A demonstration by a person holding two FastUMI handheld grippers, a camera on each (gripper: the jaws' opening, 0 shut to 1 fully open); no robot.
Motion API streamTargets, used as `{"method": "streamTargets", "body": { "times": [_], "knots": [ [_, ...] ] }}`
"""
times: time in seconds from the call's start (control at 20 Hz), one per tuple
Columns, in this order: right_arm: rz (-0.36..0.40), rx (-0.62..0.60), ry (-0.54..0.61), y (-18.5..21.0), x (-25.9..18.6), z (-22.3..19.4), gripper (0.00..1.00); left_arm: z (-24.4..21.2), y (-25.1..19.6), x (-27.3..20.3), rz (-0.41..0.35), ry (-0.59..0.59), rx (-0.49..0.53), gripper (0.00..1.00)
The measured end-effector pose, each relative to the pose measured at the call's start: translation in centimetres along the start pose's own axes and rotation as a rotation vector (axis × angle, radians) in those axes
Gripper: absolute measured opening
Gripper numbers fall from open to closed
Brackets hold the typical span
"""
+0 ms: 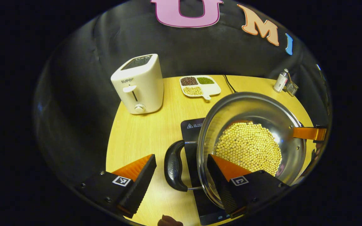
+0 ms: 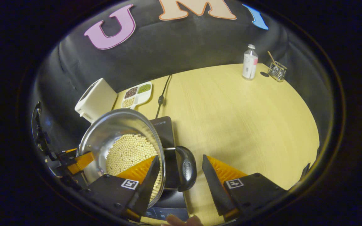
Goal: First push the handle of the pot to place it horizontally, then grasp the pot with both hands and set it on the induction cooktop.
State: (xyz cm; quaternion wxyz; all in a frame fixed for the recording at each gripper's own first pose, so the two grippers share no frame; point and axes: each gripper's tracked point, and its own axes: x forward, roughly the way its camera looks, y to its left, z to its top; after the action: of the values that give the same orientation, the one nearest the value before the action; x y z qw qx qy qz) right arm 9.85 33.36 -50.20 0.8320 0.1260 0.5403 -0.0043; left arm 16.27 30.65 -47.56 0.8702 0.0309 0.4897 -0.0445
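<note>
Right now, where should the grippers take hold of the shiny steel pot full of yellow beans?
Grip the steel pot by its two black loop handles, one gripper from each side. Each handle juts out level past the rim, and each gripper's open fingers already straddle one, with one finger inside the rim.

- The right gripper (image 2: 179,175) has its jaws spread wide around the pot's black side handle (image 2: 185,168).
- The steel pot (image 2: 105,131) holds yellow beans (image 2: 127,153) above the induction cooktop (image 2: 165,128).
- A bottle (image 2: 249,66) stands far back on the counter (image 2: 247,125).
</note>
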Motion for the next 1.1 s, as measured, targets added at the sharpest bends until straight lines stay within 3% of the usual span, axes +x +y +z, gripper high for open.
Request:
{"method": "streamTargets", "body": {
  "times": [0.3, 0.5, 0.6, 0.75, 0.9, 1.1],
  "knots": [
    [0.04, 0.011, -0.057, -2.0, -2.5, 1.8, 0.82, 2.0, 0.2, -4.0, 0.102, -0.088, -0.002, 0.96],
    [0.014, -0.04, -0.151, -7.2, -5.1, 3.7, 0.94, 2.5, -1.7, -8.1, 0.159, -0.139, -0.054, 0.99],
    [0.049, -0.044, -0.176, -9.3, -7.1, 4.2, 0.92, 2.4, -3.1, -11.0, 0.207, -0.157, -0.073, 0.98],
    [0.086, -0.091, -0.223, -14.3, -10.5, 4.7, 0.92, 2.6, -7.7, -15.5, 0.247, -0.234, -0.122, 0.98],
    [0.109, -0.126, -0.305, -18.5, -14.2, 5.6, 0.92, 1.8, -14.8, -19.3, 0.223, -0.281, -0.189, 0.98],
    [0.127, -0.19, -0.422, -21.4, -20.1, 7.6, 0.95, 1.7, -21.4, -24.5, 0.204, -0.358, -0.145, 0.98]
  ]
}}
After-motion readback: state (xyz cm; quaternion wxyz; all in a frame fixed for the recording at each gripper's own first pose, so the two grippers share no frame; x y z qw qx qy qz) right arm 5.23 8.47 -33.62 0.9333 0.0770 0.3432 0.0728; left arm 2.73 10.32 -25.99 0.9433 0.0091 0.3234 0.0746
